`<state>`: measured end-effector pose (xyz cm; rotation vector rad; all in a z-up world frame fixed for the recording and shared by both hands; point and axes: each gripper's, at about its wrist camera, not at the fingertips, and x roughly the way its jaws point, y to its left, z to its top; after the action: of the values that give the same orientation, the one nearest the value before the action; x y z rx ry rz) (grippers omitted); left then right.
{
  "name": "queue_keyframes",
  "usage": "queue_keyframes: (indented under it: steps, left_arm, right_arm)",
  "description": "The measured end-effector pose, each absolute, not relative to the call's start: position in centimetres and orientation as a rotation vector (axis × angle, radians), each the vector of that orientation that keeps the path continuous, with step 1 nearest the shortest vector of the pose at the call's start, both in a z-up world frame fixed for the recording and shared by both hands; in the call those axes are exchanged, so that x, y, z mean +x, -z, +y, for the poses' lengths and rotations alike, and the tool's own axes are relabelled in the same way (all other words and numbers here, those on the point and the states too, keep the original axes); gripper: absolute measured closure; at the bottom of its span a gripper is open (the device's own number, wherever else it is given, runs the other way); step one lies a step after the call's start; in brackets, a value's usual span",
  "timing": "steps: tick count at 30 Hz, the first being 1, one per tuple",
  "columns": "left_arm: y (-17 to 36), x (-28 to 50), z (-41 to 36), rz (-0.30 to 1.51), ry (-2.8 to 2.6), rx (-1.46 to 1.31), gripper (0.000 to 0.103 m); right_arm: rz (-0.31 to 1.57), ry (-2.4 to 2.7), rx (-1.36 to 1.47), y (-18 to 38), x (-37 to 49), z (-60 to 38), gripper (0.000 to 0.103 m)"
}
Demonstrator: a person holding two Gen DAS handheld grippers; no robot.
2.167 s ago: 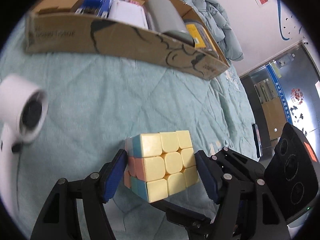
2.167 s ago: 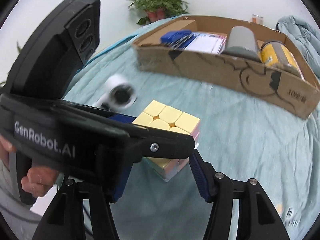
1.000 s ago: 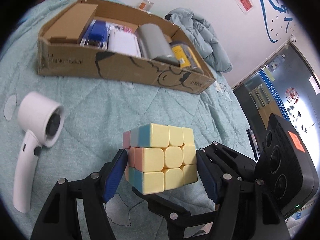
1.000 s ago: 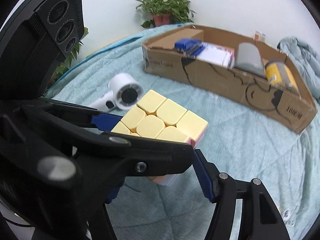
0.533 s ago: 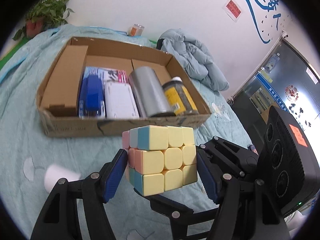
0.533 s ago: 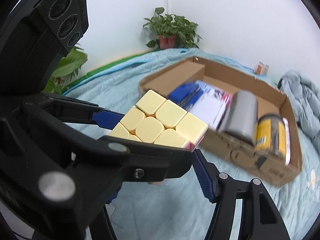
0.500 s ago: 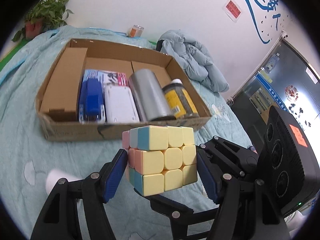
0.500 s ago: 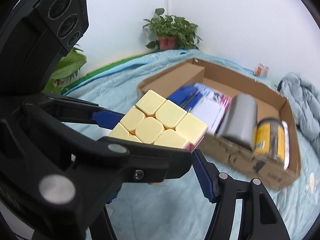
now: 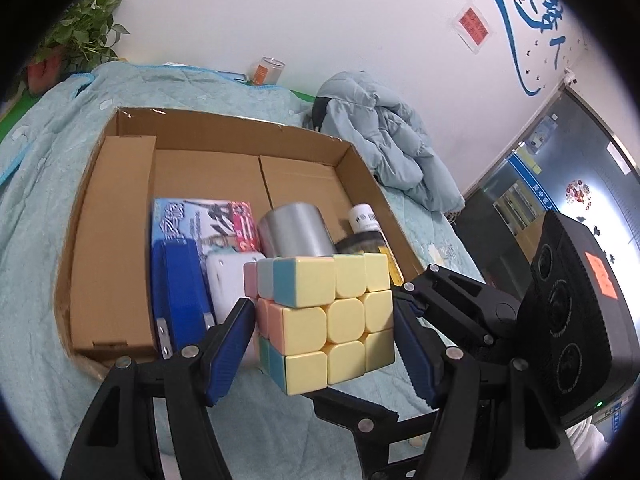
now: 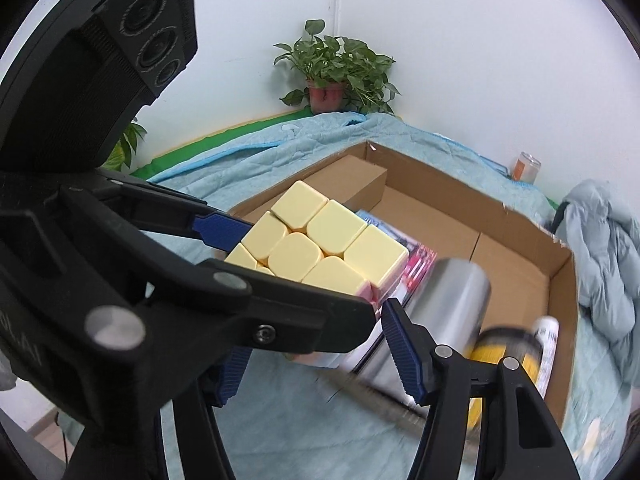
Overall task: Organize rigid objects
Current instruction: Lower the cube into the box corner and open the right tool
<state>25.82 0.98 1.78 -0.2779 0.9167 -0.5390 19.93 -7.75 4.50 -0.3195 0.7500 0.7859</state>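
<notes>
A pastel puzzle cube (image 9: 320, 320), mostly yellow faces with its top layer slightly twisted, hangs in the air, and my left gripper (image 9: 322, 320) is shut on it, blue pads on its left and right sides. My right gripper (image 10: 310, 332) comes in across it. Its jaws are closing on the same cube (image 10: 316, 252), the right pad touching the pink corner, the other pad hidden behind the left gripper's finger. Below and beyond lies an open cardboard box (image 9: 240, 120) on a teal quilt.
The box holds a brown carton (image 9: 112, 240), a blue stapler-like thing (image 9: 176, 280), a white case (image 9: 228, 284), a grey cylinder (image 9: 296, 232) and a yellow-labelled bottle (image 9: 368, 236). Its far half is bare floor (image 9: 240, 176). A pale jacket (image 9: 392, 148) lies beyond.
Both grippers have risen together with the cube and moved toward the box, which now lies right under and behind it. The white hair dryer has dropped out of view.
</notes>
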Motion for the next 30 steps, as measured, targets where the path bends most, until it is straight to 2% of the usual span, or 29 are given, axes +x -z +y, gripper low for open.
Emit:
queue_keyframes:
  steps: [7, 13, 18, 30]
  left_arm:
    - [-2.9, 30.9, 2.6, 0.933, 0.508, -0.28, 0.034]
    - [-1.4, 36.2, 4.5, 0.994, 0.485, -0.318, 0.034]
    - [0.6, 39.2, 5.9, 1.041, 0.464, -0.355, 0.034]
    - [5.1, 41.7, 6.4, 1.17, 0.413, -0.361, 0.036]
  right_arm:
    - [0.77, -0.843, -0.316, -6.1, 26.4, -5.1, 0.043]
    - [0.835, -0.891, -0.341, -5.5, 32.2, -2.4, 0.045]
    - [0.907, -0.947, -0.329, -3.7, 36.9, -0.7, 0.047]
    - [1.067, -0.964, -0.34, 2.8, 39.8, 1.2, 0.048]
